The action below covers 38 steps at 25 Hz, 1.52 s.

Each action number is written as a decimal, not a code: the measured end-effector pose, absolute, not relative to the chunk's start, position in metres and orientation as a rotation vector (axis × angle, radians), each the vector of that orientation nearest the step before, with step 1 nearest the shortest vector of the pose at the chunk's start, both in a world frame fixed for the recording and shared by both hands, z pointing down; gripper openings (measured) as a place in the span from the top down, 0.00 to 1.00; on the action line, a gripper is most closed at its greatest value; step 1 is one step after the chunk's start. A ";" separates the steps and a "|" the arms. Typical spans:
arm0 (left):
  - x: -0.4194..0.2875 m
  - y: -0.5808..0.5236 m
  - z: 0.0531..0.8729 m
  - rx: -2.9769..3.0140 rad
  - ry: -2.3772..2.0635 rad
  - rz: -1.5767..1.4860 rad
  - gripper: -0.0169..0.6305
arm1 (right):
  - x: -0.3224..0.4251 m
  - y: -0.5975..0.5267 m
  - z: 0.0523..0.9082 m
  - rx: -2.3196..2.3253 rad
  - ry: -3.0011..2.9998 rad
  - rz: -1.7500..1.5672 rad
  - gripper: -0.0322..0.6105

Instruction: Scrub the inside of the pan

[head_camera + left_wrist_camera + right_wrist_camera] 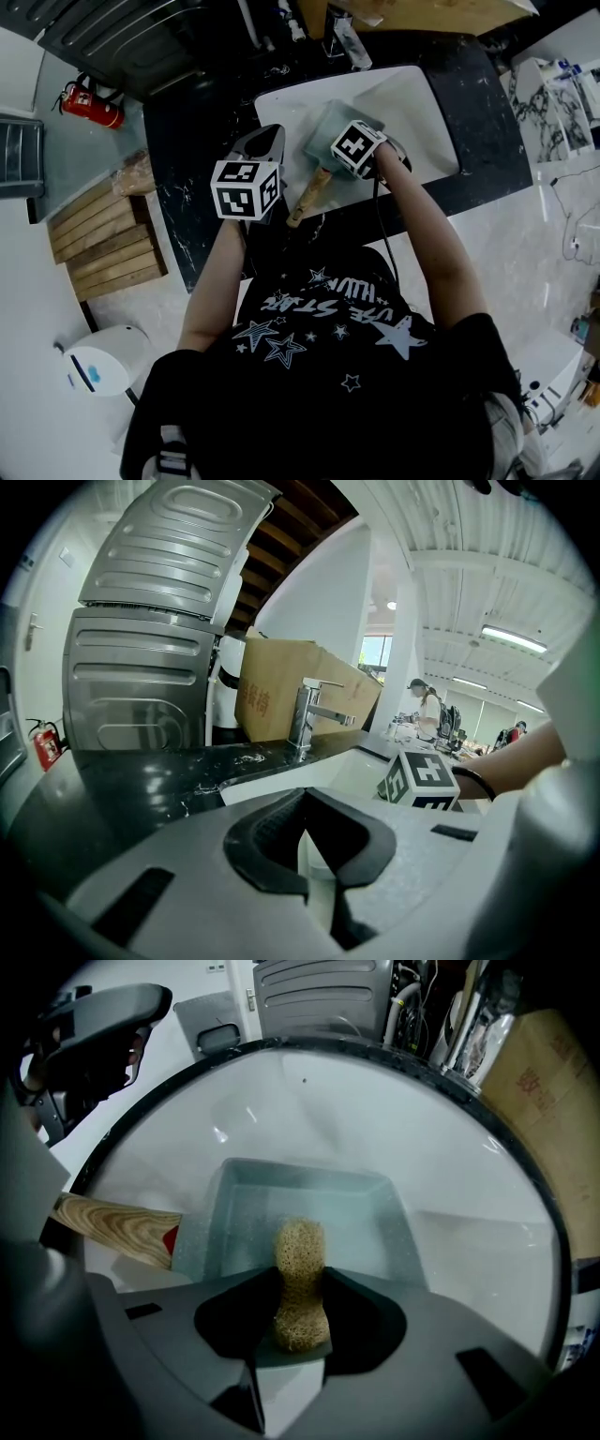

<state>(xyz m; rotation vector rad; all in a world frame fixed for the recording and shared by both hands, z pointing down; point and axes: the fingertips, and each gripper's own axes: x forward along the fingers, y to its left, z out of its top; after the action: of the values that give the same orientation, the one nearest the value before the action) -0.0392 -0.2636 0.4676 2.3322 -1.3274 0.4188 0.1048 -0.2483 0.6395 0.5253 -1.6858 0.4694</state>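
Squarely over the pan (300, 1204) with the right gripper (300, 1321): clenched on a tan sponge (300, 1269), pinching it at the waist so that the rounded top pokes out past the jaws. Probably gripped that way to put sponge, not plastic, against the pan. Hangs just above the pan's floor, or perhaps touches it; hard to say which from either view.

As for the pan: square, pale blue-green, flat on the bottom of the white sink (422, 103), wooden handle (309, 195) pointing back toward the person and the near edge. Seems a sensible spot for scrubbing, with basin walls to catch splashes and a tap (305, 714) at the far rim. Looks free of food, faintly speckled or wet inside.

Over on the left gripper (265, 141): released, jaws only a little apart, nothing between them. Hovers above the black counter (122, 789) beside the sink, near the handle but not touching it, aimed level toward the tap rather than down. Leaves the pan unheld, so likely to slide or turn under hard strokes. Worth bracing the handle first, or else scrubbing lightly. Judging by all this, right at the start of the scrubbing step, with the whole inside left to cover.
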 end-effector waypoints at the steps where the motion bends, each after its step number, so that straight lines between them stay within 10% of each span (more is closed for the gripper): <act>1: -0.039 -0.262 0.468 2.333 -1.327 0.418 0.96 | 0.104 -0.246 0.638 0.524 -1.688 0.475 0.72; 38: -0.056 -0.216 0.442 2.464 -1.222 0.394 0.96 | 0.081 -0.254 0.525 0.930 -1.872 0.321 0.72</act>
<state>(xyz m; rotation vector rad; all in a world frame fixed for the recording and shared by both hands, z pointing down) -0.0562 -0.2165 0.4421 2.4636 -1.2216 0.3938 0.0810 -0.2543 0.5246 0.9301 -1.8723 0.3214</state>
